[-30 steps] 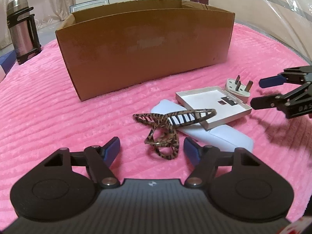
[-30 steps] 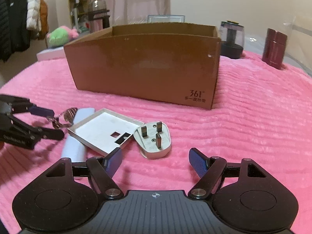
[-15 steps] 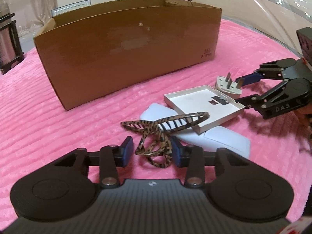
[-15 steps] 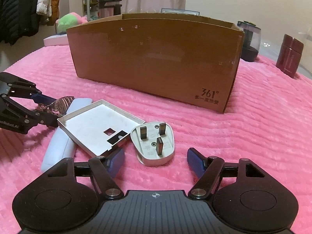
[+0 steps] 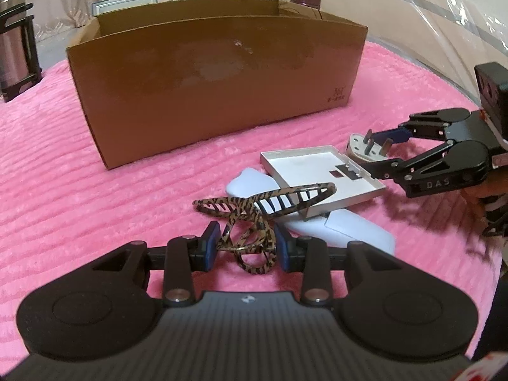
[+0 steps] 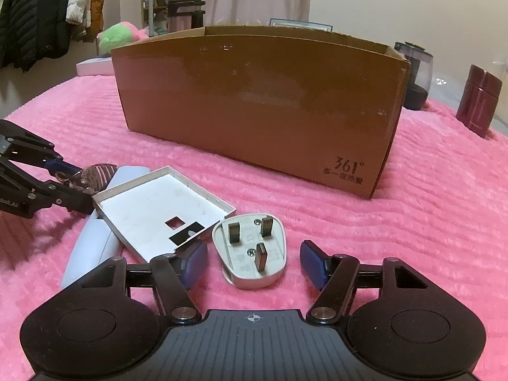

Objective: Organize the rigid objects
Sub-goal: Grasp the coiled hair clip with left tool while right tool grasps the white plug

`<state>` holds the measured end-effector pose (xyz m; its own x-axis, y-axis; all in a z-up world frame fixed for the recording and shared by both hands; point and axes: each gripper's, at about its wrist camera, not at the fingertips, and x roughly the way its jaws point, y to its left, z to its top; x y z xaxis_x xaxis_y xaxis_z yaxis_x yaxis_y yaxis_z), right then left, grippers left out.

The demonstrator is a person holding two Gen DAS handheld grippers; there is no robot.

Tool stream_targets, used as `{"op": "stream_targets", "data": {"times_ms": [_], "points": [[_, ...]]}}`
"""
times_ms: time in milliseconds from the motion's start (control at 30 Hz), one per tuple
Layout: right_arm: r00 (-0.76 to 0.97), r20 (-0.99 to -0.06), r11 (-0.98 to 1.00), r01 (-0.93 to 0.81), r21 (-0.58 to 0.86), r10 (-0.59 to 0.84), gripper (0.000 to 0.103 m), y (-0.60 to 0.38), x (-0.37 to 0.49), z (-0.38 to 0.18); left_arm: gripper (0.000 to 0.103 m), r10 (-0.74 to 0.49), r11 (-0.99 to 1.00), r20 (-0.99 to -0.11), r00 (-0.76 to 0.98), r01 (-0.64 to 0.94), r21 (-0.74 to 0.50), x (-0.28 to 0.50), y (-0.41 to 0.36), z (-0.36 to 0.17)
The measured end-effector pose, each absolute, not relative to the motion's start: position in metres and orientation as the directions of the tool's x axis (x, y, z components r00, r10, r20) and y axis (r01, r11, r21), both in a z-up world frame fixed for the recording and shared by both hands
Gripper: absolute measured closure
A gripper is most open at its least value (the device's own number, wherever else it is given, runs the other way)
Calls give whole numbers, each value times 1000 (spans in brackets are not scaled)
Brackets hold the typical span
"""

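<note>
On the pink blanket [image 5: 79, 174], before the cardboard box [image 5: 216, 85], the left gripper [image 5: 247, 247] is clamped on the leopard-pattern hair clip [image 5: 250, 209]. The right gripper [image 6: 252, 262] is closing around the white plug [image 6: 250, 250], which lies between its jaws, beside the white tray [image 6: 149, 209]; the pads do not touch it yet.

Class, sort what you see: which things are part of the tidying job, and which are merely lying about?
Job:
hair claw, gripped by the left gripper
plug, between the closing right gripper jaws
white tray
pale blue case
cardboard box

Lying about:
flask
maroon tin
plush toy
</note>
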<state>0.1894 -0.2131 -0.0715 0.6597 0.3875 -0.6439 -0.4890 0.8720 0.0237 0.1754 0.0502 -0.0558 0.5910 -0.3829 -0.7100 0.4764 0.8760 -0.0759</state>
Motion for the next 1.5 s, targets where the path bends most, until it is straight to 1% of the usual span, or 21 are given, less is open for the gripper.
{"op": "stream_targets", "data": {"times_ms": [67, 567, 867, 900, 933, 1167, 1500], "points": [[659, -645, 868, -496, 14, 387, 58, -211, 190, -71, 72, -378, 880, -709, 595, 468, -76, 174, 51, -55], [697, -626, 896, -443, 6, 349, 59, -221, 172, -58, 72, -346, 892, -704, 620, 449, -43, 162, 56, -45], [706, -612, 900, -435, 19, 355, 59, -224, 160, -45, 72, -357, 897, -689, 630, 438, -64, 153, 59, -36], [707, -612, 901, -433, 21, 355, 59, -224, 159, -44, 73, -360, 898, -686, 632, 435, -70, 152, 60, -35], [708, -612, 902, -432, 22, 354, 59, -224, 158, -43, 76, -360, 899, -683, 636, 431, -73, 151, 61, -33], [715, -603, 902, -432, 16, 354, 59, -224, 151, -34, 76, -351, 898, -683, 641, 437, -51, 147, 61, -25], [715, -597, 896, -443, 15, 363, 59, -219, 144, -26, 76, -358, 898, -683, 636, 436, -66, 143, 63, -21]]}}
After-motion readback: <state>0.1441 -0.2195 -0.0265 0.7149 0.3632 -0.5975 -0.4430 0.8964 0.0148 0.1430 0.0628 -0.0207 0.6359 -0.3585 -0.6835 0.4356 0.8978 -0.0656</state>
